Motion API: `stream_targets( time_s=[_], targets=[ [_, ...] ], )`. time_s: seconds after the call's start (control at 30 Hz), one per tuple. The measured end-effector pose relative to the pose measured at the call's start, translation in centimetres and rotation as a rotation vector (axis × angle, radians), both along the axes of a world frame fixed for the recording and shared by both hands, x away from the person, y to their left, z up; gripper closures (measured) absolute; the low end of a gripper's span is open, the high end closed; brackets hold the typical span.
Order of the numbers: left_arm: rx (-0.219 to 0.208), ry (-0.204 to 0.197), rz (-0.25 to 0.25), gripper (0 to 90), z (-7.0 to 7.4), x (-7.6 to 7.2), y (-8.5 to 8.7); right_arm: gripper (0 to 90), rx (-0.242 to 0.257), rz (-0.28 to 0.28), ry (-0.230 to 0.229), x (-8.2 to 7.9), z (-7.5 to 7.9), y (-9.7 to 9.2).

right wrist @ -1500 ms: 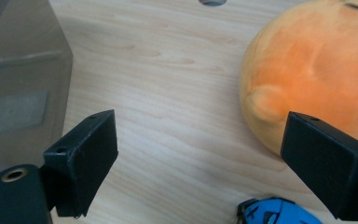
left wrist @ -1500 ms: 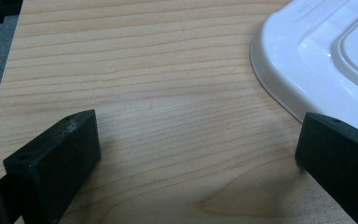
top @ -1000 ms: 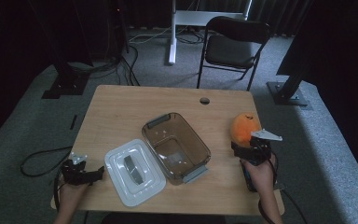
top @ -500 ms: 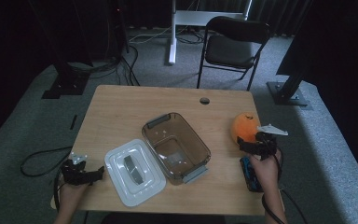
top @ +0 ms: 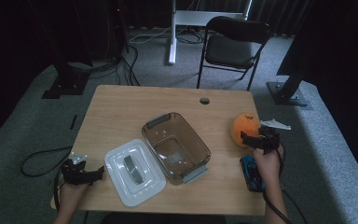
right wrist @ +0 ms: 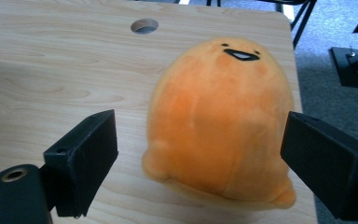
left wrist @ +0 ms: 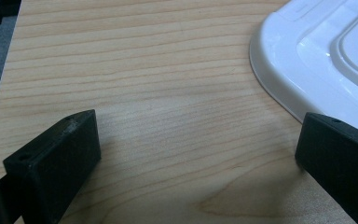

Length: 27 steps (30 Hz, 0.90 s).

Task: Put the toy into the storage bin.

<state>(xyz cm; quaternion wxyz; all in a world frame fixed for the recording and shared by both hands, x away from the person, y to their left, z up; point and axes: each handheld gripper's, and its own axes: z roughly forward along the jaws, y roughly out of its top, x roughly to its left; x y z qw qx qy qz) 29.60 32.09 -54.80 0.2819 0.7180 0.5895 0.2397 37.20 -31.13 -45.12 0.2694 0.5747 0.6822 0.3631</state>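
While left gripper [top: 93,176] rests wide, right gripper [right wrist: 200,154] straddles orange plush [right wrist: 221,116], jaws wide.

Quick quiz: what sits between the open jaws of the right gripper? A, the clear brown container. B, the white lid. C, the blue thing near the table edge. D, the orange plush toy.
D: in the right gripper view the orange plush toy lies on the table between the wide-open jaws of the right gripper, which do not visibly press on it.
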Motion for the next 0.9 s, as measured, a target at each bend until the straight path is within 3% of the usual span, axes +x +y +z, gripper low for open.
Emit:
stream_targets(
  time_s=[0.9],
  targets=[
    [-0.001,-0.002,-0.001,0.3,0.0,-0.2,0.0,10.3,0.010,-0.055,0.071,3.4,-1.4,-1.1]
  ],
)
